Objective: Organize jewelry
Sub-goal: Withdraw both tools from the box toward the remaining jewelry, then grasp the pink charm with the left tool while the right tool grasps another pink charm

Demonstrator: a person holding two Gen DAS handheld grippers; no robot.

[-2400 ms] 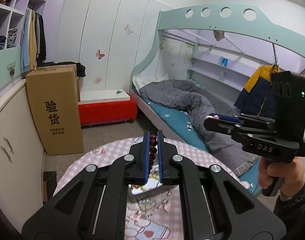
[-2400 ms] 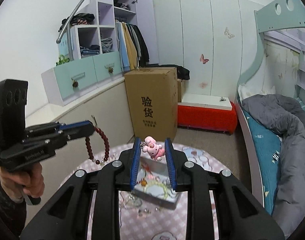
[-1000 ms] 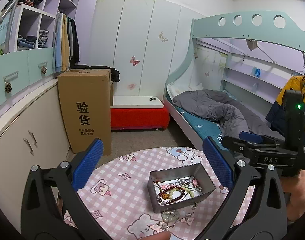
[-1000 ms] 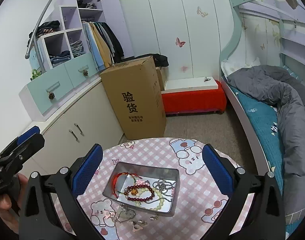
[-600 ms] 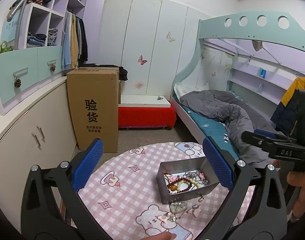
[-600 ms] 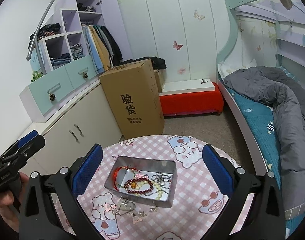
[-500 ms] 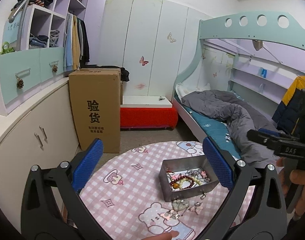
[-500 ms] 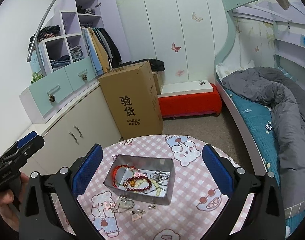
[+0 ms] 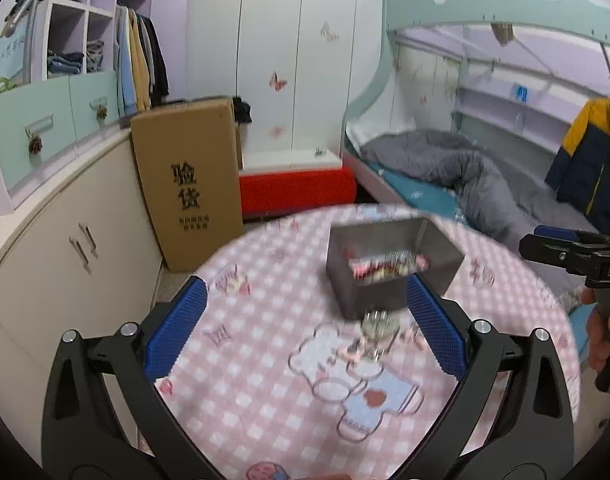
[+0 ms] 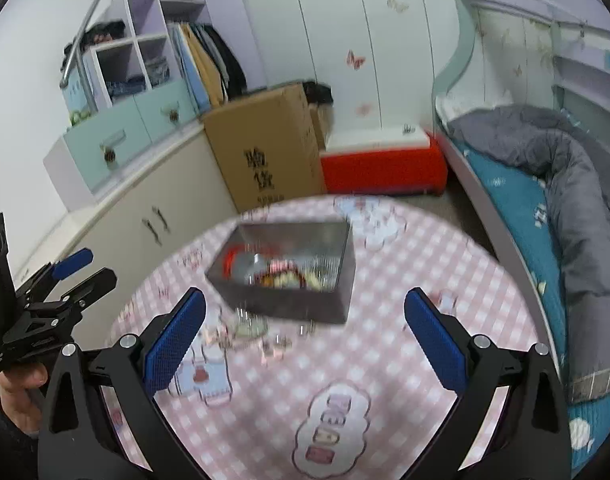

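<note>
Jewelry (image 10: pixel 283 276) in metal box (image 10: pixel 305 304), beyond both wide-spread, empty hand-held grippers: left (image 9: pixel 303 330); right (image 10: pixel 305 330)

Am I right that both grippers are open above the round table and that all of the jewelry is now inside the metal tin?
Not quite. Both the left gripper and right gripper are open above the table, but some loose pieces lie on the cloth just in front of the metal tin, as the right wrist view shows.
</note>
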